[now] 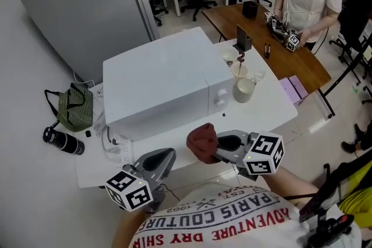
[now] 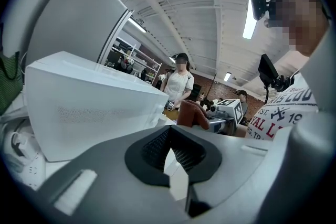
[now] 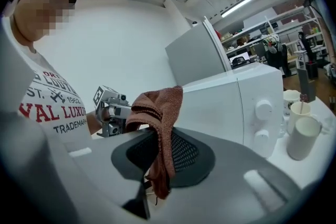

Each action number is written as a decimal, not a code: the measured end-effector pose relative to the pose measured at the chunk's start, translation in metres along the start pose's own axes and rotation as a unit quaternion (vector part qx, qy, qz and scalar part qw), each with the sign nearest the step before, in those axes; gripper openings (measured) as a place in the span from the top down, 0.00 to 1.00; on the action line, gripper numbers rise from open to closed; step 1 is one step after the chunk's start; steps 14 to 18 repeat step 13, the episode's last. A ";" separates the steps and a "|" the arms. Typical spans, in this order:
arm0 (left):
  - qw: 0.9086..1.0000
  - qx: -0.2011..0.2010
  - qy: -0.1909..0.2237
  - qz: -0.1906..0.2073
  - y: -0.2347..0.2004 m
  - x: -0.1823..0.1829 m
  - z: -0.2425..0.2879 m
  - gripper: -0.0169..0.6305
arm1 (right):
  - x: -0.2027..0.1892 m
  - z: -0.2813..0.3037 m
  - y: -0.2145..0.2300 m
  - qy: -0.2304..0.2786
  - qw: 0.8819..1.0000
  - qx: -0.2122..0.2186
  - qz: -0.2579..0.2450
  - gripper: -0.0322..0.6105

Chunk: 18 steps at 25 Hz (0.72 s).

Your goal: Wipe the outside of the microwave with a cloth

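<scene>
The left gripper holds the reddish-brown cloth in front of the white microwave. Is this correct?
No: the right gripper, not the left gripper, holds the reddish-brown cloth in front of the white box-shaped microwave. The right gripper view shows it.

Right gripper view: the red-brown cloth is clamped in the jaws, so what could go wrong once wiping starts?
The red-brown cloth is bunched in the right gripper, so hard jaw tips may scrape the white microwave. The white mug beside its knob end could be knocked over.
</scene>
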<state>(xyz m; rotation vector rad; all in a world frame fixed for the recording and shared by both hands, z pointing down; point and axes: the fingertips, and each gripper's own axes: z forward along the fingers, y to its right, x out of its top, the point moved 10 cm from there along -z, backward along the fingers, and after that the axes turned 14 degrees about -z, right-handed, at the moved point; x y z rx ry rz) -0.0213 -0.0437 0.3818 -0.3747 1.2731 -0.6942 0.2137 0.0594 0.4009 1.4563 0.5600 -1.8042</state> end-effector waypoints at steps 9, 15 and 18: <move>1.000 -0.005 -0.001 -0.002 -0.004 -0.002 -0.005 0.96 | -0.002 0.005 0.003 0.004 1.000 -0.011 0.012 0.88; 1.000 -0.004 -0.004 -0.002 -0.006 -0.002 -0.005 0.96 | -0.006 0.009 0.003 0.001 1.000 -0.011 0.013 0.88; 1.000 -0.004 -0.004 -0.002 -0.006 -0.002 -0.005 0.96 | -0.006 0.009 0.003 0.001 1.000 -0.011 0.013 0.88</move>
